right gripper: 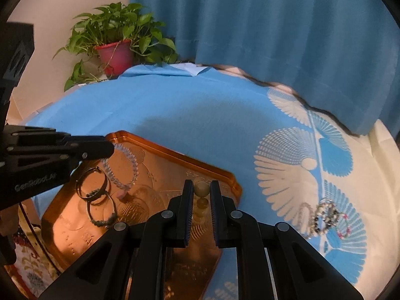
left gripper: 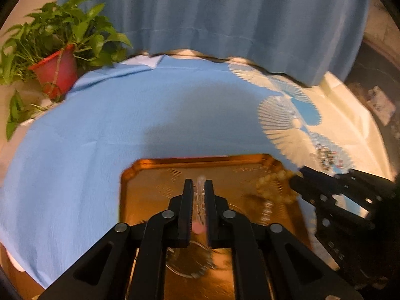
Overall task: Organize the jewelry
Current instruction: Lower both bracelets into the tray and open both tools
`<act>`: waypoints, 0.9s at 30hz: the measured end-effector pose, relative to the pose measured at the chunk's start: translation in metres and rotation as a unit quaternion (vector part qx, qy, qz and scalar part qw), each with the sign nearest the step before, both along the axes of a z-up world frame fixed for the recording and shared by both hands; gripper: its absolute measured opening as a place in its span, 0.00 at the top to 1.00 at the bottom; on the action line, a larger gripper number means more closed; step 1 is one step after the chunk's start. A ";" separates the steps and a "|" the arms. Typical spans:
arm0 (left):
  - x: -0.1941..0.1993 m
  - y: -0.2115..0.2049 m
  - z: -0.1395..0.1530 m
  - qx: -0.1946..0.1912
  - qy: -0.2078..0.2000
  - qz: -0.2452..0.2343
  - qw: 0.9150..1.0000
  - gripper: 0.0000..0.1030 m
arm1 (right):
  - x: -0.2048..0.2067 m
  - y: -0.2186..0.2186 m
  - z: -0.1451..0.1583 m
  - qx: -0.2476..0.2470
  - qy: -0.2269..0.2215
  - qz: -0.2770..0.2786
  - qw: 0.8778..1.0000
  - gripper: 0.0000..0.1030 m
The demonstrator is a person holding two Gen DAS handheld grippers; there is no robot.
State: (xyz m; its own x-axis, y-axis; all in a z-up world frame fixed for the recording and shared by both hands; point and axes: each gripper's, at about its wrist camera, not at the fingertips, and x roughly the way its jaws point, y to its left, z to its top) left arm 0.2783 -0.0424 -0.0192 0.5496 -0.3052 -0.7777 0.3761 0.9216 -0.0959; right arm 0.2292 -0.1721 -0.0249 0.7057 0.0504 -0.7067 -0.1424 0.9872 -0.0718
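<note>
Left gripper (left gripper: 198, 187) is clamped on a clear bead bracelet (right gripper: 125, 165), loop hung straight below over the copper tray (right gripper: 175, 157). Right gripper (right gripper: 202, 187) is closed on a tan bead bracelet (left gripper: 272, 187), likewise above the tray, near its right corner. Release looks due next. Loose bracelets (right gripper: 325, 216) are left on the blue tablecloth (right gripper: 187, 105), nearer the right gripper. Potted plant (right gripper: 115, 50) and blue curtain (right gripper: 275, 37) are behind.

The tangle of bracelets (right gripper: 325, 218) on the cloth (right gripper: 200, 115) is too small to count apart. The beads (left gripper: 273, 187) by the right gripper (left gripper: 297, 175) smear with blur. The tray's (right gripper: 175, 153) near end is hidden behind black linkages.
</note>
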 end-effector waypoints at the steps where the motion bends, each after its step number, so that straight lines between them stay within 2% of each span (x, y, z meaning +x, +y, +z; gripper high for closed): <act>1: 0.000 0.000 -0.003 0.006 0.002 0.003 1.000 0.52 | 0.003 0.001 -0.005 -0.001 0.007 0.000 1.000 0.84; 2: -0.001 0.002 -0.006 0.012 0.006 0.014 1.000 0.16 | 0.004 0.001 -0.009 -0.005 0.014 -0.001 1.000 0.76; 3: -0.003 0.005 -0.006 0.012 0.005 0.025 1.000 0.07 | 0.005 0.001 -0.014 -0.011 0.025 -0.005 1.000 0.53; 4: -0.008 0.010 -0.006 0.008 -0.001 0.039 0.999 0.02 | 0.003 0.001 -0.017 -0.013 0.032 -0.010 0.999 0.41; 5: -0.016 0.015 -0.005 0.003 -0.005 0.050 0.999 0.02 | -0.001 -0.001 -0.018 -0.012 0.033 -0.014 0.999 0.30; 10: -0.062 0.036 -0.003 0.012 0.001 0.074 0.997 0.02 | -0.047 -0.007 -0.015 -0.014 0.039 -0.025 0.999 0.30; 13: -0.101 0.046 0.000 0.017 0.003 0.092 0.996 0.02 | -0.091 -0.011 -0.007 -0.007 0.041 -0.039 0.998 0.30; 17: -0.151 0.050 0.006 -0.003 0.031 0.093 0.995 0.02 | -0.155 -0.016 0.005 0.013 0.040 -0.059 0.997 0.30; 23: -0.214 0.035 0.032 0.005 0.007 0.067 0.998 0.02 | -0.222 -0.016 0.021 0.025 0.026 -0.075 0.997 0.30; 27: -0.246 0.025 0.051 0.012 -0.019 0.052 0.998 0.02 | -0.260 -0.015 0.036 0.030 -0.002 -0.081 0.996 0.29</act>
State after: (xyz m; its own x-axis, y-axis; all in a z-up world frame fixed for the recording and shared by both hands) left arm 0.0325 -0.0171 0.0321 0.6069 -0.2269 -0.7617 0.2811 0.9577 -0.0613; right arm -0.0309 -0.1874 0.0114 0.7115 -0.0231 -0.7023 0.0200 0.9997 -0.0127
